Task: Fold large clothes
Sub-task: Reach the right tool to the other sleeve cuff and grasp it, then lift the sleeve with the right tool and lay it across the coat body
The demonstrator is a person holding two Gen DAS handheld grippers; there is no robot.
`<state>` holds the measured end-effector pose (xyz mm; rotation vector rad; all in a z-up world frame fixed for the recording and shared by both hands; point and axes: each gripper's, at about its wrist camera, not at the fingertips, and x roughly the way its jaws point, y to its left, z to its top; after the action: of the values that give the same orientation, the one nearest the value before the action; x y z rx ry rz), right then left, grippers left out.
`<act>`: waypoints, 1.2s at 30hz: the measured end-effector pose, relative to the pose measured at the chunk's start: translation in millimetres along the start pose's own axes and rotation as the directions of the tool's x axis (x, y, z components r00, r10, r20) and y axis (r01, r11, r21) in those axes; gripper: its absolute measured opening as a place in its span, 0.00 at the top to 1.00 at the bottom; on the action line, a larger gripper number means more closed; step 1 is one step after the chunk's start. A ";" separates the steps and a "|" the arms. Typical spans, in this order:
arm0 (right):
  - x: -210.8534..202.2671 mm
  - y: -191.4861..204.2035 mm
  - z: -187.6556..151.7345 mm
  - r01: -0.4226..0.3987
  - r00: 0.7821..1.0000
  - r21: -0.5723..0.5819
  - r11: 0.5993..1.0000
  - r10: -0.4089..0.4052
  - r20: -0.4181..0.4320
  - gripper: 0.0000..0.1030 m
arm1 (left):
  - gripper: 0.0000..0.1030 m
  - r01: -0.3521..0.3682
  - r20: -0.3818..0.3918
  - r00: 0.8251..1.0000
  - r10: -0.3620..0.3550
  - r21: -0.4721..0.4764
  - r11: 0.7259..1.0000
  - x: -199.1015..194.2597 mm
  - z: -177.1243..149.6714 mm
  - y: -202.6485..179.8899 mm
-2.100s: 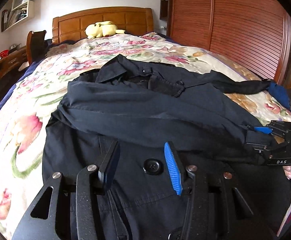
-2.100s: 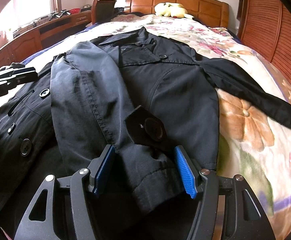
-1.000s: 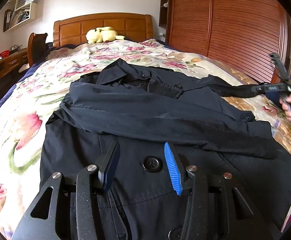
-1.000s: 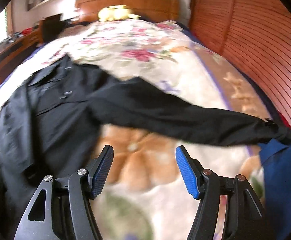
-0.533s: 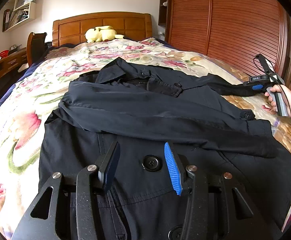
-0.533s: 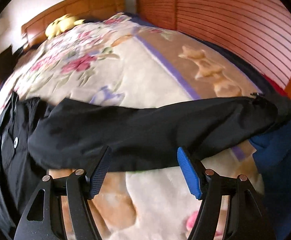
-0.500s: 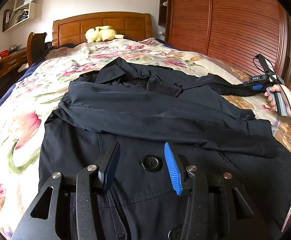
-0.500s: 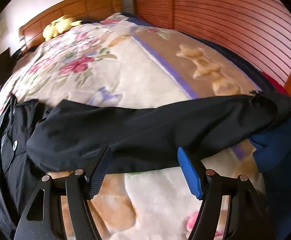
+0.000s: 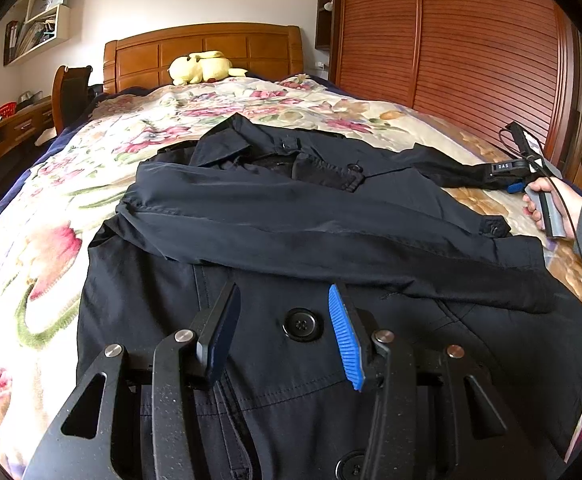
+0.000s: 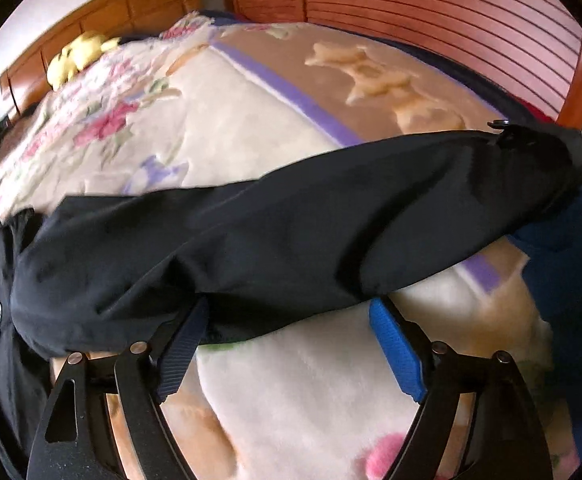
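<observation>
A black coat (image 9: 291, 220) lies face up on a floral bed, one sleeve folded across its chest. Its other sleeve (image 10: 291, 224) stretches out to the right over the bedspread. My left gripper (image 9: 283, 320) is open and empty, low over the coat's front around a large black button (image 9: 301, 325). My right gripper (image 10: 287, 312) is open, its fingertips at the near edge of the outstretched sleeve, one on each side of its middle. It also shows in the left wrist view (image 9: 511, 172) at the sleeve's end.
The floral bedspread (image 9: 31, 220) covers the bed, with a wooden headboard (image 9: 203, 54) and a yellow plush toy (image 9: 203, 68) at the far end. A slatted wooden wardrobe (image 9: 471, 40) runs along the right. A blue cloth (image 10: 571, 272) lies by the sleeve cuff.
My right gripper has left the folded sleeve, swung right and come down to the outstretched sleeve. My left gripper has stayed over the coat's button.
</observation>
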<state>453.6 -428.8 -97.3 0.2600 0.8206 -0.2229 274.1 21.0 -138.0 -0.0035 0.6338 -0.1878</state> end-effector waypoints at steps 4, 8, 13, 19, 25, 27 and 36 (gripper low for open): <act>5.9 0.4 2.8 0.009 0.999 -0.006 1.000 -0.009 0.033 0.19 | 0.54 -0.002 -0.004 1.000 0.002 0.002 1.000 0.4 -0.4 -0.8; 6.5 10.0 5.9 0.004 0.998 -0.066 0.998 0.000 0.062 0.67 | 0.54 -0.002 -0.004 1.000 0.002 0.005 1.000 0.5 -0.8 -1.5; -1.6 25.1 17.4 0.012 0.995 -0.145 0.989 0.003 0.102 0.95 | 0.54 -0.002 -0.003 1.000 0.002 0.004 1.000 0.4 -0.7 -1.8; -50.0 64.4 15.2 -0.031 0.980 -0.274 0.961 0.084 0.183 0.96 | 0.54 -0.003 -0.002 1.000 0.003 0.007 1.000 0.3 -0.3 -1.6; -128.1 135.4 -13.8 -0.124 0.933 -0.472 0.873 0.265 0.244 0.96 | 0.54 -0.003 -0.006 1.000 0.003 0.008 1.000 0.1 0.2 -2.2; -151.9 156.6 -26.7 -0.170 0.911 -0.523 0.835 0.335 0.239 0.96 | 0.54 -0.003 -0.006 1.000 0.003 0.008 1.000 -0.2 0.9 -2.2; -194.4 211.4 -100.9 -0.306 0.875 -0.648 0.697 0.475 0.098 0.96 | 0.54 0.003 -0.007 1.000 -0.003 0.008 1.000 -0.9 1.2 -2.5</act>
<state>317.6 -179.0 11.3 -0.2198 0.5163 0.4239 273.6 18.7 -136.4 0.0042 0.6404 -0.1932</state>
